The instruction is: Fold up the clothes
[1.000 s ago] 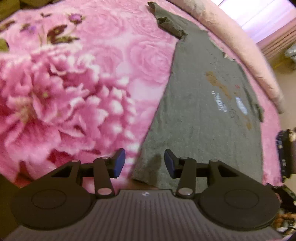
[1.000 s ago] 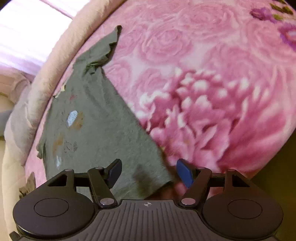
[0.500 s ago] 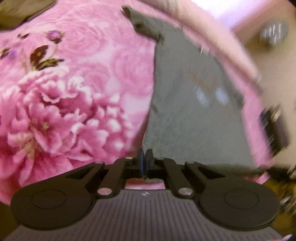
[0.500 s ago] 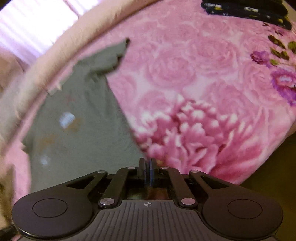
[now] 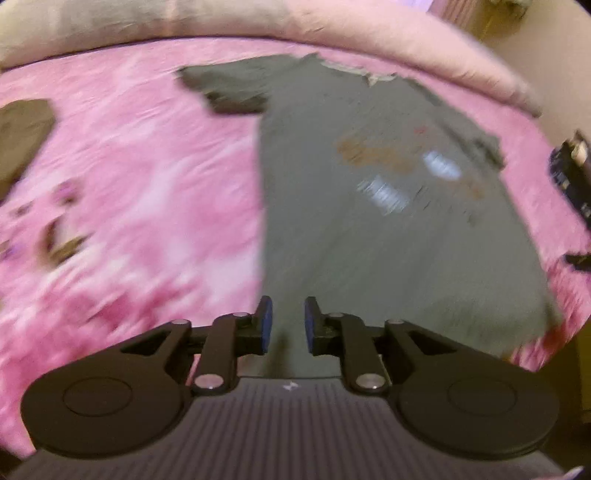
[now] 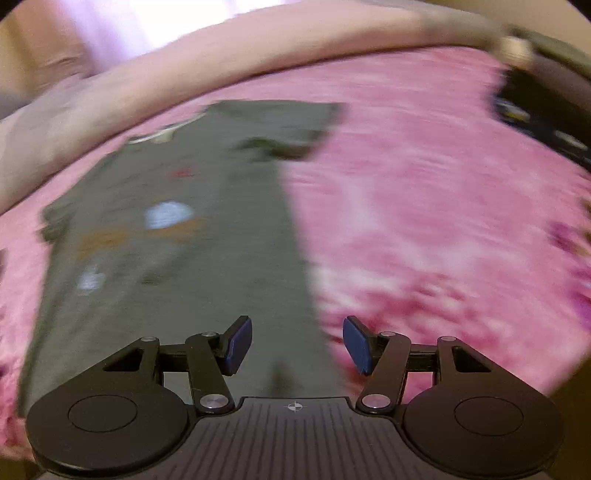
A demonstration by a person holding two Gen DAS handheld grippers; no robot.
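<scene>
The left gripper [image 5: 286,325] tips down toward the bed and hangs over the near hem of the grey T-shirt [image 5: 369,221]. Its two blue pads [image 5: 265,325] sit a little apart, and they have just been opening. Nothing is pinched between them; the shirt lies flat below.

The right gripper [image 6: 297,345] tips down the same way, over the other near corner of the shirt's hem. Its pads [image 6: 240,345] are wide apart and have just been opening too. They hold nothing.

The T-shirt is grey, with orange, white and pale blue marks on its chest. It lies spread out flat on the pink flowered blanket [image 5: 140,192]. It is long from hem to collar. The hem is close to the grippers, and the collar [image 5: 354,70] points away, toward the pale pink roll [image 5: 369,33] at the far edge of the bed. One short sleeve [image 5: 229,88] sticks out sideways. Both pictures are blurry.
</scene>
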